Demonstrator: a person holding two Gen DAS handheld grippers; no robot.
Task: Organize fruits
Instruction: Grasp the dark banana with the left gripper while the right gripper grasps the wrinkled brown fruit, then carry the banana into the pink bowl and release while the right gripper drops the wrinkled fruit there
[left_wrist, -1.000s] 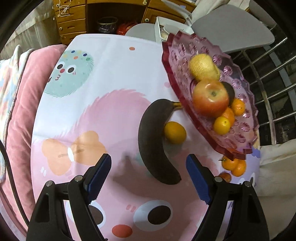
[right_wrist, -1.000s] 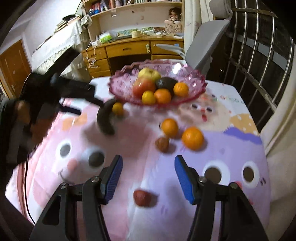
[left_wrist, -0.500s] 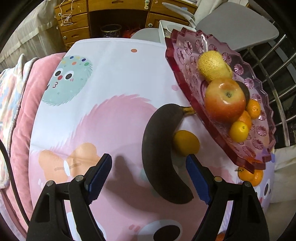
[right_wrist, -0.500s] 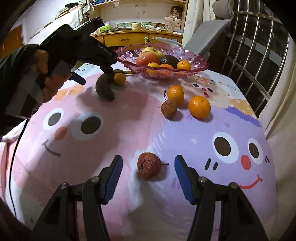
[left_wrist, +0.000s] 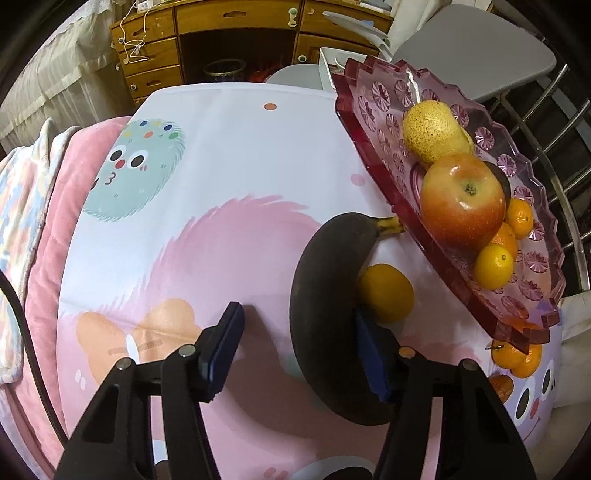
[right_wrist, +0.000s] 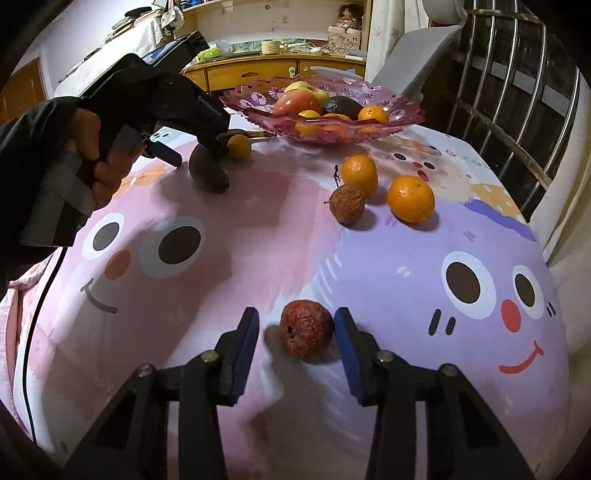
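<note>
- Holding an apple (left_wrist: 462, 201), a yellow pear (left_wrist: 432, 133) and small oranges, the pink glass bowl (left_wrist: 373, 110) stands at the worktop's far side.
- On the cartoon-print cloth (right_wrist: 221, 280) lie a blackened banana (left_wrist: 328, 317), loose oranges and a shrivelled red fruit (right_wrist: 304, 328); a wooden desk (left_wrist: 236, 40) stands behind.
- Left tongs (left_wrist: 301, 345) are apart, straddling the banana; right tongs (right_wrist: 295, 341) are apart around the shrivelled fruit, right pad touching it.
</note>
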